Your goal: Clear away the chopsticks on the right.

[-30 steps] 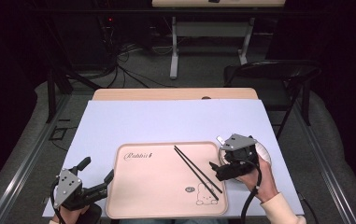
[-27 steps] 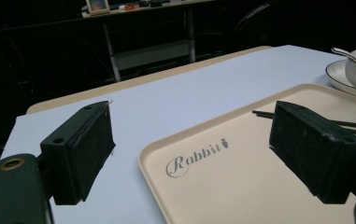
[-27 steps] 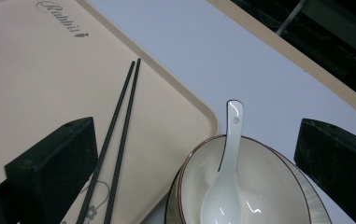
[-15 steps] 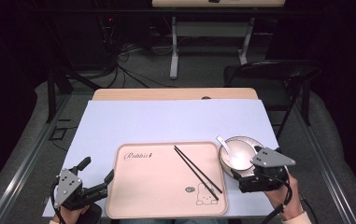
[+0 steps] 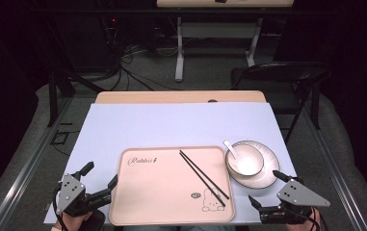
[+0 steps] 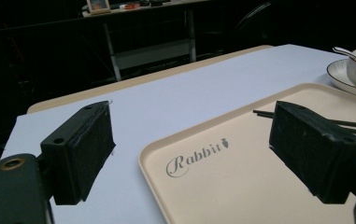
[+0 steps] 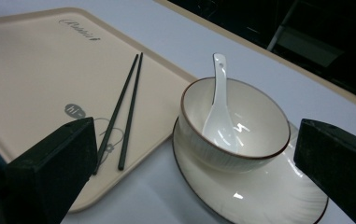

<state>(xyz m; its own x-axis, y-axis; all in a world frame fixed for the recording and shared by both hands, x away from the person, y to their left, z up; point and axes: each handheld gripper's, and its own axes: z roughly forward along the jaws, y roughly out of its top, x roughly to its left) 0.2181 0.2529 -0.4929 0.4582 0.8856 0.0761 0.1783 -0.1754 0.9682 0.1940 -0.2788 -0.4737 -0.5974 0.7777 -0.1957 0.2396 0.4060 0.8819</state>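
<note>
- Sitting already on the saucer, just right of the tray on the worktop: the bowl, with a white spoon leaning inside, handle pointing up and away.
- Lying diagonally on the tray's right half, apart from the bowl: the black chopsticks.
- Judging the setting-down as done, with nothing gripped now; possibly left, moving the bowl set or the chopsticks, though not telling which from here.
- Hovering wide open and empty near the worktop's front edge, just in front of the saucer: the right gripper.
- Hovering wide open and empty at the tray's left front corner: the left gripper.
- Showing cream glaze with a thin dark rim, faint ribbing outside, glossy inside: the bowl; matching dark edge on the saucer.
</note>
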